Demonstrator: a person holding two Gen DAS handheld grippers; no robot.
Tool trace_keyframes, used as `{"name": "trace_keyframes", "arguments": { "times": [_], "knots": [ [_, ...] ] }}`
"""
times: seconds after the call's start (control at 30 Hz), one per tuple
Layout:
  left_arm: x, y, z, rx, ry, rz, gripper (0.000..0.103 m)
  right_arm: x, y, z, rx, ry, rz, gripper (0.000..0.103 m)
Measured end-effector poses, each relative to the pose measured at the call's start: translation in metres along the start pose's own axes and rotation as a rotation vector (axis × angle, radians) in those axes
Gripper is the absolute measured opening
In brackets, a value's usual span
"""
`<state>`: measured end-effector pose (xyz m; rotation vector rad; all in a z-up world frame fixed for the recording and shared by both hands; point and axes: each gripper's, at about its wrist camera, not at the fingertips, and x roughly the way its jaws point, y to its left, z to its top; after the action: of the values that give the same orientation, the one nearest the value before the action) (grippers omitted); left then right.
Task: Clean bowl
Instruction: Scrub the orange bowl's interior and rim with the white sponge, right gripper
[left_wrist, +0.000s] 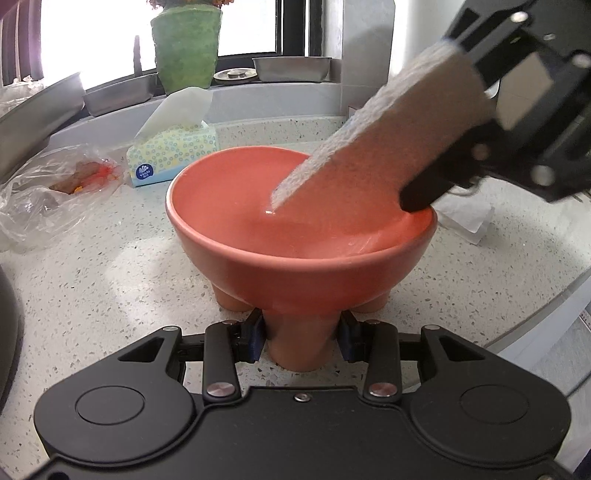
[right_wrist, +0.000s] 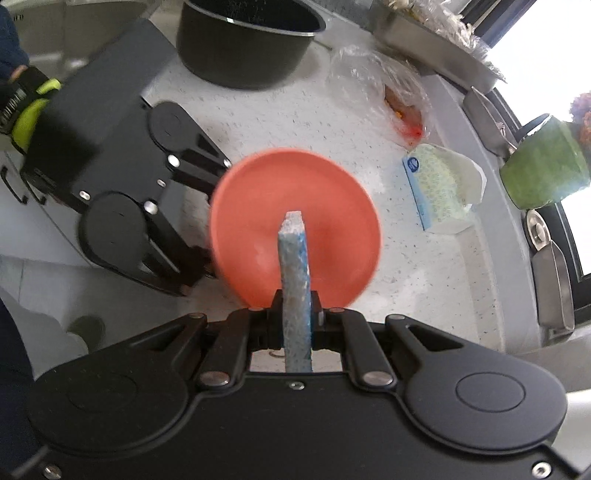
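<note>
A salmon-pink footed bowl (left_wrist: 295, 236) stands upright on the speckled counter. My left gripper (left_wrist: 301, 339) is shut on the bowl's near foot (left_wrist: 301, 347), low at its base. My right gripper (right_wrist: 295, 314) is shut on a flat sponge (right_wrist: 294, 266), blue on one face and pale on the other. The sponge (left_wrist: 369, 136) slants down from the upper right into the bowl, its tip touching the inside bottom. From the right wrist view the bowl (right_wrist: 258, 206) is seen from above, with the left gripper (right_wrist: 147, 206) at its left.
A tissue box (left_wrist: 171, 151) and a clear plastic bag with food scraps (left_wrist: 55, 188) lie behind the bowl at left. A green vase (left_wrist: 184, 48) and steel trays (left_wrist: 291, 68) stand on the window ledge. A black pot (right_wrist: 247, 40) sits far left. A crumpled tissue (left_wrist: 467, 218) lies right.
</note>
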<state>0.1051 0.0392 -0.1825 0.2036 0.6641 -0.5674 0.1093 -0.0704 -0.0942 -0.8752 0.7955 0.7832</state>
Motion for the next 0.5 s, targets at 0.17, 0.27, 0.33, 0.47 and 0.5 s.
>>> {"name": "trace_keyframes", "arguments": {
  "times": [0.17, 0.27, 0.33, 0.47, 0.5],
  "knots": [
    [0.0, -0.001, 0.0, -0.002, 0.008, 0.004, 0.038, -0.006, 0.009, 0.014, 0.018, -0.056, 0.04, 0.011],
    [-0.001, -0.002, 0.001, 0.002, 0.016, 0.006, 0.038, -0.006, 0.005, 0.024, 0.038, -0.09, 0.026, 0.011],
    [-0.001, -0.002, 0.002, 0.006, 0.021, 0.007, 0.038, -0.004, -0.004, 0.031, 0.068, -0.111, 0.007, 0.011],
    [-0.001, -0.002, 0.004, 0.01, 0.03, 0.005, 0.038, 0.004, -0.023, 0.034, 0.125, -0.12, -0.059, 0.011],
    [-0.001, -0.002, 0.004, 0.006, 0.031, 0.004, 0.038, 0.006, -0.032, 0.032, 0.149, -0.115, -0.086, 0.011]
  ]
}}
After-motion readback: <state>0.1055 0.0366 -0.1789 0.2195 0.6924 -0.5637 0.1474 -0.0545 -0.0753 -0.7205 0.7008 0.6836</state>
